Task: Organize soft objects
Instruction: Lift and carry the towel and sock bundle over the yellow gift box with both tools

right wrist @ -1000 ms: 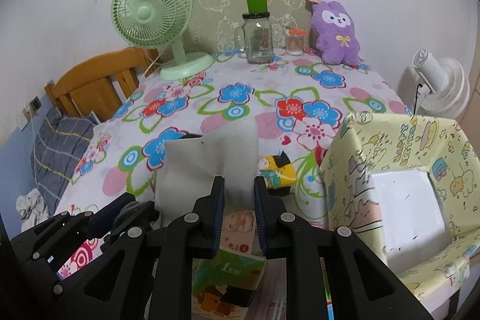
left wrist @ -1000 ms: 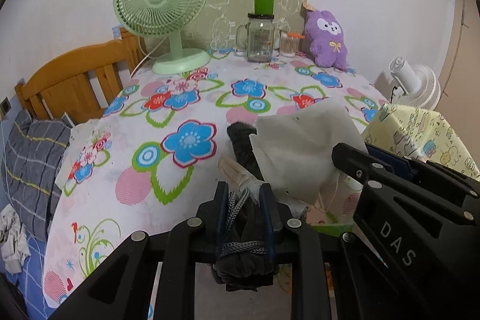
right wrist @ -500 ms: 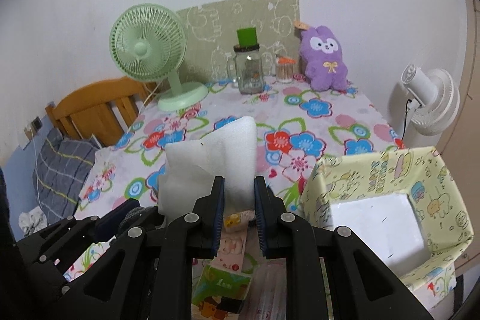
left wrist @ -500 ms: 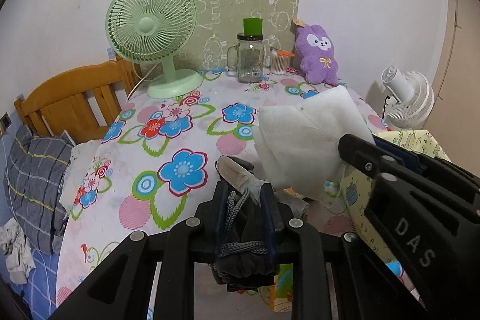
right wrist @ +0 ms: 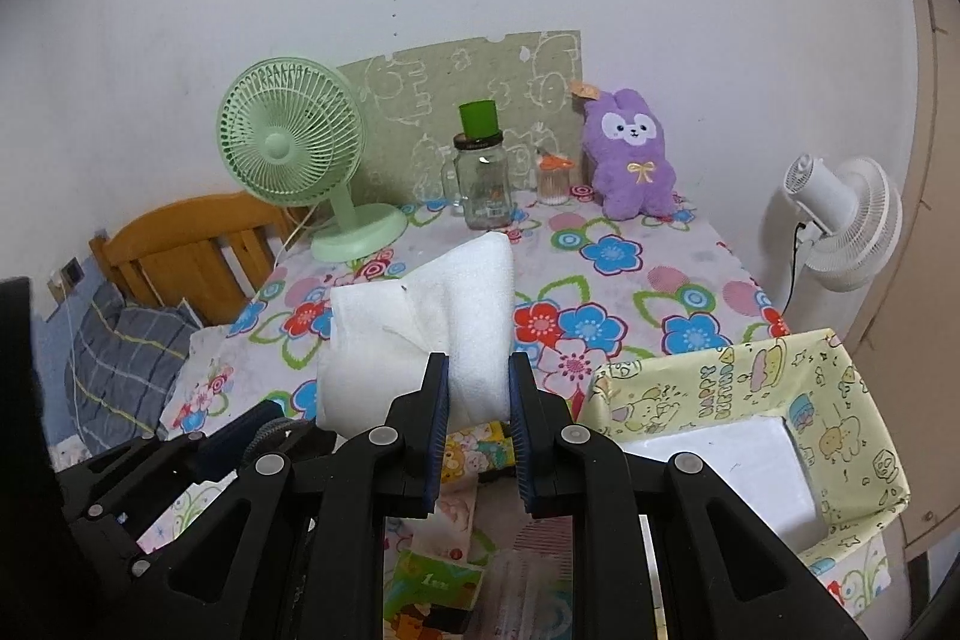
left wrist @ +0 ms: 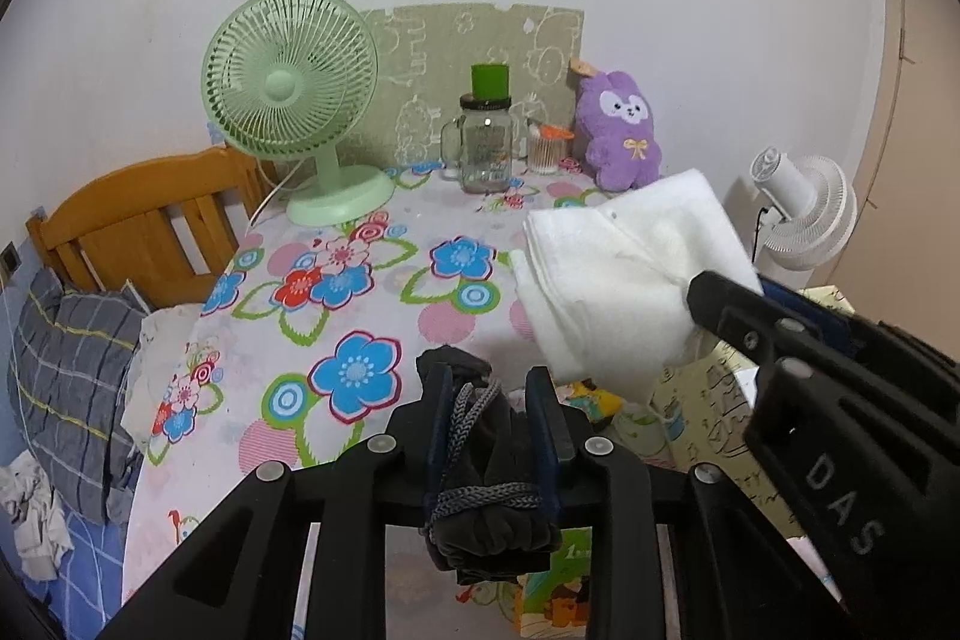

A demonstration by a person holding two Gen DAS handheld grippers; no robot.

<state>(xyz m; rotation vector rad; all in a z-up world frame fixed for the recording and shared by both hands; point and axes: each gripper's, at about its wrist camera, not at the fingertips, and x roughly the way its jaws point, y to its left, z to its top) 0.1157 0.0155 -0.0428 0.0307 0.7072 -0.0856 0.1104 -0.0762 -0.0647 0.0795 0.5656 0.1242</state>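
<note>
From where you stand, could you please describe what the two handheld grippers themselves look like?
Both are matte black plastic frames. The left gripper and the right gripper each have two flat parallel fingers lined with blue pads, joined by angular open-slotted struts with round silver rivets. Seen from the left wrist, the right gripper's side bears raised letters "DAS". No cables or sleeves show.

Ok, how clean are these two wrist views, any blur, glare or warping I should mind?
Left wrist: sharp and evenly lit, with no glare; fisheye bends the wall, and the dark pouch shows little detail. Right wrist: also sharp; the white cloth is bright but keeps its texture; corners are vignetted black.
</note>
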